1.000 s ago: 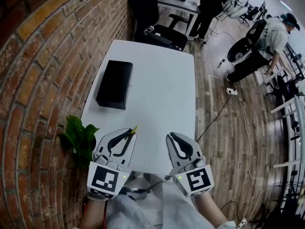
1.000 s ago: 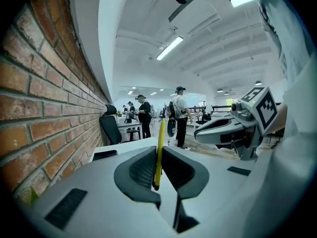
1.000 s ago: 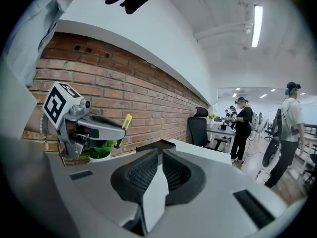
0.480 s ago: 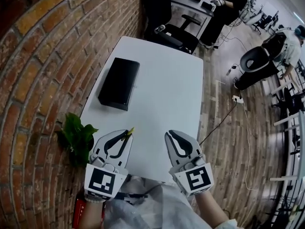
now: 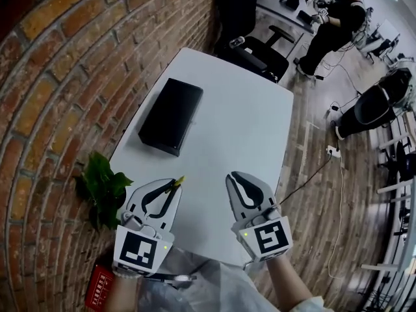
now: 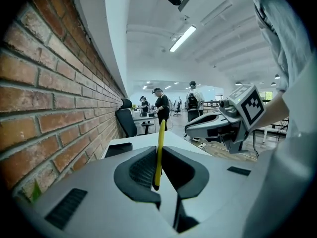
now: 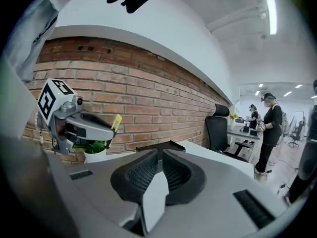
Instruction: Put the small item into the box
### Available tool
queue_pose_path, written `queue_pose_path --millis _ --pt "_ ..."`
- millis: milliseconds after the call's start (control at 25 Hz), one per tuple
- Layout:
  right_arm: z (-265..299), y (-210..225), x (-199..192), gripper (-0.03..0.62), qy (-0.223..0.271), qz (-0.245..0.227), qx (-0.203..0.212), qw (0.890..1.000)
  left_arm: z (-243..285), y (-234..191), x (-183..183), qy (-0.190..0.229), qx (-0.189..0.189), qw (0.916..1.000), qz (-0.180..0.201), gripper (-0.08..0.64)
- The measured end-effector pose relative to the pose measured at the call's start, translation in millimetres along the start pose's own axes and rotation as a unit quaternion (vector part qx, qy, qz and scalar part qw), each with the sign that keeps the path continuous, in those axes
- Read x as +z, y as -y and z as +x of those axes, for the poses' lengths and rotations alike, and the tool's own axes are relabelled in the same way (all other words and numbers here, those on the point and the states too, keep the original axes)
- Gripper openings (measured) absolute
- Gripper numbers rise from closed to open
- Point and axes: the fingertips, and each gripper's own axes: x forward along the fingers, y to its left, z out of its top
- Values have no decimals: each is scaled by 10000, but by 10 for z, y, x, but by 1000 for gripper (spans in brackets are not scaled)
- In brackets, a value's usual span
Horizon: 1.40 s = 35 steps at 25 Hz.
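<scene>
A thin yellow strip (image 5: 178, 181) sticks out of my left gripper (image 5: 174, 186), which is shut on it above the near edge of the white table (image 5: 240, 129). The left gripper view shows the strip (image 6: 159, 150) upright between the two pads. My right gripper (image 5: 235, 178) hovers beside it, shut with nothing in it, and its own view shows the jaws (image 7: 159, 155) closed together. A flat black box (image 5: 171, 114) lies closed on the table's far left, well ahead of both grippers. From the right gripper view the left gripper (image 7: 81, 125) and strip (image 7: 117, 121) show at left.
A brick wall (image 5: 58, 77) runs along the table's left side. A green potted plant (image 5: 104, 187) stands between wall and table near my left gripper. A black office chair (image 5: 260, 51) is beyond the table's far end, and a person (image 5: 338, 18) sits farther back.
The head view has swung, so the table and box sit more to the right and tilted. Both grippers hold nearly the same pose, the left still shut on the strip.
</scene>
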Motion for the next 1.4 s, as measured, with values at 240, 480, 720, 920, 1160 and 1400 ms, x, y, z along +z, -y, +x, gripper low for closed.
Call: queue_pose_path --millis 240,480,720,920,1160,1400 --pt "362 191 -82 58 -103 -107 204 9997 168 -121 -15 -23 227 9997 -57 44" --pt "727 288 -181 58 -278 -268 410 9984 306 -216 -43 -54 424 9991 -30 43" --pt "1072 338 -407 58 -472 -507 677 9953 426 -256 -116 -139 591 9981 -52 44" --pt "1335 372 -618 60 -573 -576 952 9921 529 -271 -183 -206 684 9974 -93 44" --pt "1710 411 -851 60 -759 -597 1095 9893 617 -326 -296 -282 816 9962 -107 44" --pt "2049 458 -1125 60 -1091 -614 1147 9855 680 -384 -396 -371 868 9954 -134 44"
